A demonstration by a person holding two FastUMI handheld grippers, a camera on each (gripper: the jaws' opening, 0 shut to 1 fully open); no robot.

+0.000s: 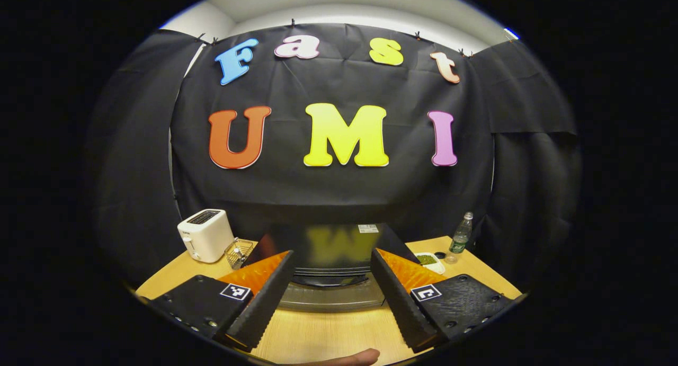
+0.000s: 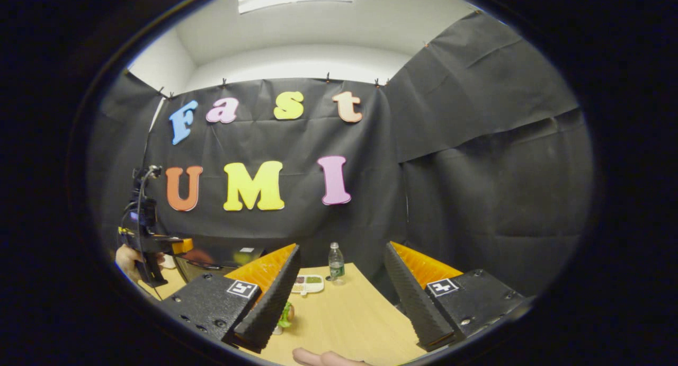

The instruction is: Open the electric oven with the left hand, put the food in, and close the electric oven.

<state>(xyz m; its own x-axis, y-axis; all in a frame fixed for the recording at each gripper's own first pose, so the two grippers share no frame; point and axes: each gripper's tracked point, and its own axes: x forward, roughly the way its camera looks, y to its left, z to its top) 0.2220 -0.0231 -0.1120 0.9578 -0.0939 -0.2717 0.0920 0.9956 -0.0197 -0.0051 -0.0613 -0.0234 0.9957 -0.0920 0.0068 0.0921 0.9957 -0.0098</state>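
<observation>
The electric oven (image 1: pixel 331 244), black with a glossy top and a silver handle (image 1: pixel 331 298) across its front, stands on the wooden table (image 1: pixel 318 334) straight ahead of my left gripper (image 1: pixel 332 255). That gripper is open, its fingers either side of the oven front with nothing between them. In the right gripper view the oven (image 2: pixel 220 260) is at the left. A hand holds the left gripper (image 2: pixel 151 244) before it. My right gripper (image 2: pixel 343 247) is open over the table. A small food item with a green leaf (image 2: pixel 286 314) lies partly hidden behind its left finger (image 2: pixel 270 302).
A white toaster (image 1: pixel 205 234) and a small wire basket (image 1: pixel 239 252) stand left of the oven. To its right are a white dish with green food (image 1: pixel 430 260), also (image 2: pixel 307 284), and a plastic bottle (image 1: pixel 461 233), also (image 2: pixel 335 262). A fingertip (image 1: pixel 352 358) shows at the bottom edge.
</observation>
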